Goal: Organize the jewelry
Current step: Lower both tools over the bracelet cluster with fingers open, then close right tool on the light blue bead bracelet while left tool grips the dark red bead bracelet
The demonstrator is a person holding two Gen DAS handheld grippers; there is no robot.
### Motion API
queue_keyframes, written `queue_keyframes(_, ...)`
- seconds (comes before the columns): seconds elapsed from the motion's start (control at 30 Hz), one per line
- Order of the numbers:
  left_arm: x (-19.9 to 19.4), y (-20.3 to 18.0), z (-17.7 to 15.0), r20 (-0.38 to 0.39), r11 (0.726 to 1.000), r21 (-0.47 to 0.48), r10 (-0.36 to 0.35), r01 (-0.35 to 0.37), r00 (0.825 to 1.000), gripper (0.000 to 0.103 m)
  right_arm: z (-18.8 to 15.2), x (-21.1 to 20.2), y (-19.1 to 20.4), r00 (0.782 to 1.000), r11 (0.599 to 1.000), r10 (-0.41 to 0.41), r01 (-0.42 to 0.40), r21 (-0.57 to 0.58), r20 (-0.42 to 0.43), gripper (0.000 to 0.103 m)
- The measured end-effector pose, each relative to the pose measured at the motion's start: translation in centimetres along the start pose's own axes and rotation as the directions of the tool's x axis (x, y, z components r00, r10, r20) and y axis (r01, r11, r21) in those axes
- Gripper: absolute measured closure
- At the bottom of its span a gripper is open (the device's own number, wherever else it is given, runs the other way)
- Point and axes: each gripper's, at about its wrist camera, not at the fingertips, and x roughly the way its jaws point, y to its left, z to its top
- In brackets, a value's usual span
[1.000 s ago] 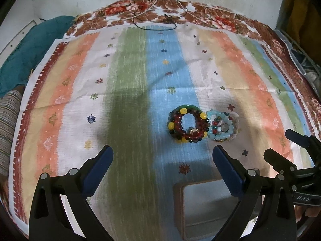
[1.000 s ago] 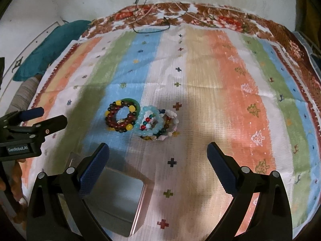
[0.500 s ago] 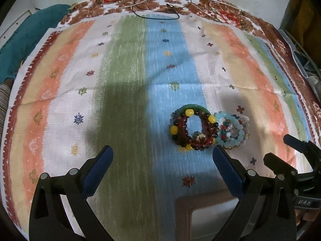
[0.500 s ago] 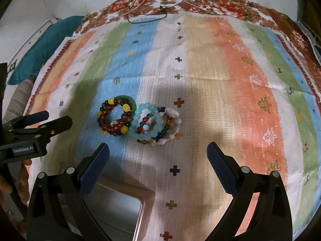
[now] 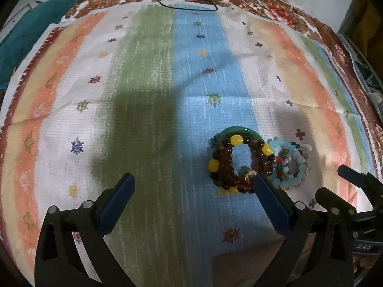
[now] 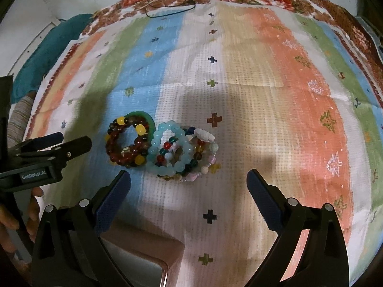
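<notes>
Two piles of bead bracelets lie side by side on a striped cloth. The dark red and yellow bead pile with a green bangle [image 5: 239,162] [image 6: 128,142] is on the left. The light blue and mixed bead pile [image 5: 289,165] [image 6: 182,151] touches it on the right. My left gripper [image 5: 192,181] is open and empty, its right fingertip at the near edge of the red pile. My right gripper [image 6: 189,179] is open and empty, just short of the blue pile. A pink box [image 6: 143,258] [image 5: 249,263] with a pale inside sits below the grippers, mostly hidden.
The striped cloth [image 5: 148,95] [image 6: 275,95] covers the surface. A black cord [image 5: 189,4] [image 6: 167,7] lies at its far edge. A teal fabric [image 5: 31,26] lies at the far left. My left gripper also shows in the right wrist view [image 6: 62,142].
Both grippers have moved forward and down toward the bracelets. The piles now sit close to the fingertips and the box has slid lower in both views.
</notes>
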Motion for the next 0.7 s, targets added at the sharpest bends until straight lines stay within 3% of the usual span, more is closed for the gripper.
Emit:
queue_keyframes(0.1,0.6,0.1,0.4,-0.011,1.000,-0.011,-0.013,0.013,1.000,0.006,0.3,0.5,-0.1,1.000,1.000,-0.005,0.005,0.008,-0.006,0.005)
queue_keyframes(0.2,1.3,0.0,0.6,-0.027,1.000,-0.016,-0.023,0.023,0.999,0.006,0.6,1.1,-0.3,1.000,0.999,-0.021,0.021,0.028,-0.015,0.016)
queue_keyframes(0.4,2.3,-0.3,1.1,-0.037,1.000,0.019,-0.013,0.014,0.999,0.007,1.0,2.3,-0.2,0.999,0.999,-0.018,0.019,0.031,-0.036,0.016)
queue_keyframes(0.47,2.7,-0.4,1.1,-0.040,0.999,0.031,-0.012,0.014,0.999,0.007,1.2,2.6,-0.3,0.999,0.999,-0.016,0.018,0.035,-0.043,0.020)
queue_keyframes(0.53,3.1,-0.4,1.2,-0.045,0.999,0.039,-0.012,0.014,0.999,0.007,1.3,2.9,-0.4,0.999,0.999,-0.009,0.011,0.045,-0.053,0.031)
queue_keyframes(0.7,3.8,-0.6,1.4,-0.054,0.998,0.059,-0.014,0.017,0.998,0.012,1.4,3.9,-0.6,0.996,0.997,0.030,-0.024,0.078,-0.081,0.035)
